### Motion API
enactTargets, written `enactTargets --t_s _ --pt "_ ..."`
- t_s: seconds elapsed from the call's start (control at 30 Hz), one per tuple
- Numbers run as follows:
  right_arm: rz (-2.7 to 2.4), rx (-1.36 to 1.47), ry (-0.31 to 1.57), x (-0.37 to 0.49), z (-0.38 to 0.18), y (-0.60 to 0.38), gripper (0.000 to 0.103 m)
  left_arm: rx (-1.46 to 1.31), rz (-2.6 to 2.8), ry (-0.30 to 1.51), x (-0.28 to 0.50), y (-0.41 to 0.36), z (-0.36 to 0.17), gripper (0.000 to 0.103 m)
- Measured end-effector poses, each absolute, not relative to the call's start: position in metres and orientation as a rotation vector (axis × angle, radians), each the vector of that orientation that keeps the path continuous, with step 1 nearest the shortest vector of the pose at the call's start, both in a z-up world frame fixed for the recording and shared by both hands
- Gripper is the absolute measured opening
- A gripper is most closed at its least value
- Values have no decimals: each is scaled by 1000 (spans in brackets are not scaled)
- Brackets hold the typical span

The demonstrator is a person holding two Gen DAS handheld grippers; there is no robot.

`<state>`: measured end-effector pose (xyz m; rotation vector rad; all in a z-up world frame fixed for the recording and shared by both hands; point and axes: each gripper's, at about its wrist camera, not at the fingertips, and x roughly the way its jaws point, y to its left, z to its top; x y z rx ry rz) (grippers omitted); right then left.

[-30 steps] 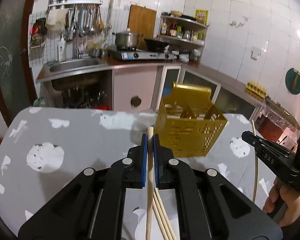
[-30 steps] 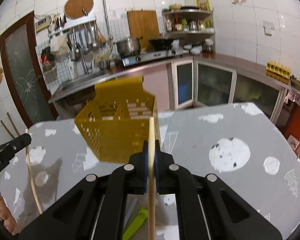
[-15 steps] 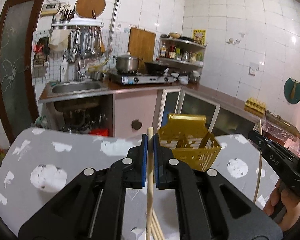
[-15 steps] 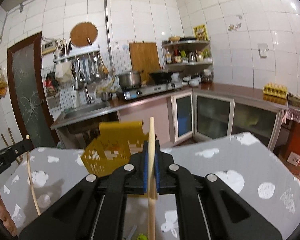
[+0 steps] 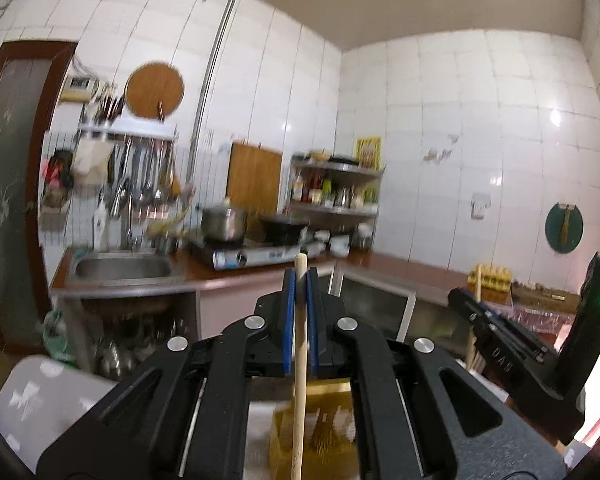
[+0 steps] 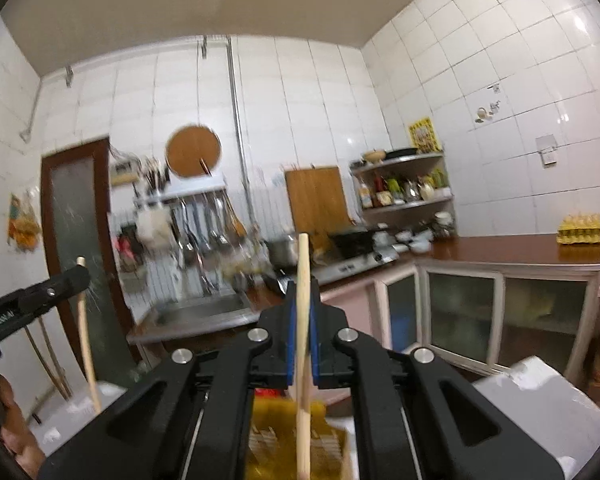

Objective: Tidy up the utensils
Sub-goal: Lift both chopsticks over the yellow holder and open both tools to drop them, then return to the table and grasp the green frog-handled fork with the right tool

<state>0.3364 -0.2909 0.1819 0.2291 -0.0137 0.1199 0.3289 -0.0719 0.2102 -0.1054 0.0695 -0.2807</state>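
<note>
My left gripper is shut on a wooden chopstick that stands upright between its blue pads. My right gripper is likewise shut on a second upright wooden chopstick. Both grippers point level, high over the table. The yellow utensil basket shows low in the left wrist view, mostly hidden behind the gripper body; the basket also sits low in the right wrist view. The right gripper appears at the right of the left wrist view. The left gripper with its chopstick appears at the left of the right wrist view.
The table with a grey patterned cloth lies below. Beyond it run a sink, a stove with a pot, a shelf of bottles and a counter with cabinets. A hand holds the left gripper.
Both grippers have risen and tilted up to level, each still holding its chopstick. The basket and table have dropped to the bottom of both views.
</note>
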Motion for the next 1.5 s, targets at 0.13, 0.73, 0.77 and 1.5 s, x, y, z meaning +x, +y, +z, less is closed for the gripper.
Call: enactTargets --t_s 0.13,0.73,0.77,1.5 --pt "129 245 -64 354 186 -292 5 -122 -293 34 349 -81 216 4" --pt "73 76 125 396 126 -274 5 -120 -263 117 441 -102 134 5" --pt "71 73 143 397 121 -275 5 -116 -254 132 442 -101 128 5" --pt "-142 73 434 310 100 -299 68 -65 -123 298 308 -13 138 98"
